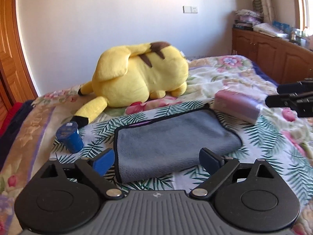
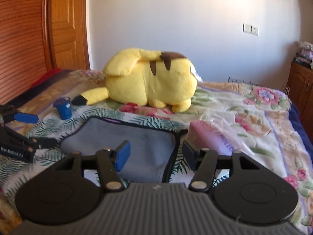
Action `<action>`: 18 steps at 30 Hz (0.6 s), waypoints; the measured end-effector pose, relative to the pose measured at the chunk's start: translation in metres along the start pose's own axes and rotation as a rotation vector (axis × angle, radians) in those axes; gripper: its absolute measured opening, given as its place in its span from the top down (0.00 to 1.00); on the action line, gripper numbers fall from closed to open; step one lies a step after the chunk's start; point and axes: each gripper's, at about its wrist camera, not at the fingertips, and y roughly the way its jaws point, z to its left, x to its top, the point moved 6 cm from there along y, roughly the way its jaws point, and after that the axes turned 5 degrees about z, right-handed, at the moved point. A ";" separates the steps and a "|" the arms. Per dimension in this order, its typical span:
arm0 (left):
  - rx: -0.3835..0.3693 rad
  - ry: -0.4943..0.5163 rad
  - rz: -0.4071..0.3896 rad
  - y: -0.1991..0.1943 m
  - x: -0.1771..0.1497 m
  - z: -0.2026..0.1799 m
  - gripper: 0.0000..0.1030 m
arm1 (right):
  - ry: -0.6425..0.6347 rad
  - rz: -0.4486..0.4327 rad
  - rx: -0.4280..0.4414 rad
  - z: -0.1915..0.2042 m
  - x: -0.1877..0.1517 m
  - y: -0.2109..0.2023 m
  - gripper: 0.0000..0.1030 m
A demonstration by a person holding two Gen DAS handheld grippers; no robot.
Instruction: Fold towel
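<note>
A grey towel with a black hem (image 1: pixel 172 143) lies folded over on a palm-leaf cloth on the bed; it also shows in the right wrist view (image 2: pixel 137 146). My left gripper (image 1: pixel 156 160) is open and empty, its jaws spread over the towel's near edge. My right gripper (image 2: pixel 156 154) is open and empty, straddling the towel's right hem. The right gripper shows at the right edge of the left wrist view (image 1: pixel 293 99); the left gripper shows at the left edge of the right wrist view (image 2: pixel 25 125).
A yellow plush toy (image 1: pixel 140 74) lies behind the towel. A blue cup (image 1: pixel 69 137) stands to its left. A pink pack (image 1: pixel 238 105) lies to its right. A wooden cabinet (image 1: pixel 273 52) stands beyond the bed at right.
</note>
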 end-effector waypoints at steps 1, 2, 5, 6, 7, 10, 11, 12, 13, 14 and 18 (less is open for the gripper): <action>0.012 0.004 -0.005 -0.006 0.000 -0.001 0.20 | -0.002 -0.011 0.002 0.002 0.003 -0.008 0.42; 0.024 0.006 -0.009 -0.013 0.000 -0.002 0.19 | 0.000 -0.019 0.004 0.003 0.005 -0.014 0.42; 0.028 -0.006 -0.018 -0.029 -0.001 -0.004 0.17 | 0.008 -0.047 0.010 0.007 0.011 -0.034 0.42; 0.029 -0.014 -0.020 -0.034 -0.001 -0.004 0.16 | 0.013 -0.056 0.011 0.008 0.012 -0.040 0.42; 0.031 -0.019 -0.025 -0.040 -0.002 -0.005 0.16 | 0.017 -0.062 0.013 0.009 0.012 -0.044 0.42; 0.038 -0.022 -0.036 -0.055 -0.004 -0.009 0.16 | 0.032 -0.073 0.014 0.012 0.009 -0.056 0.39; 0.041 -0.022 -0.038 -0.060 -0.005 -0.010 0.16 | 0.038 -0.073 0.013 0.014 0.007 -0.059 0.35; 0.045 -0.025 -0.039 -0.066 -0.006 -0.011 0.16 | 0.045 -0.073 0.011 0.014 0.004 -0.062 0.33; 0.050 -0.032 -0.040 -0.071 -0.008 -0.011 0.16 | 0.051 -0.075 0.011 0.016 0.002 -0.064 0.27; 0.052 -0.039 -0.039 -0.076 -0.009 -0.012 0.16 | 0.053 -0.077 0.014 0.017 -0.001 -0.068 0.22; 0.046 -0.065 -0.046 -0.094 -0.014 -0.015 0.16 | 0.052 -0.085 0.017 0.023 -0.009 -0.078 0.13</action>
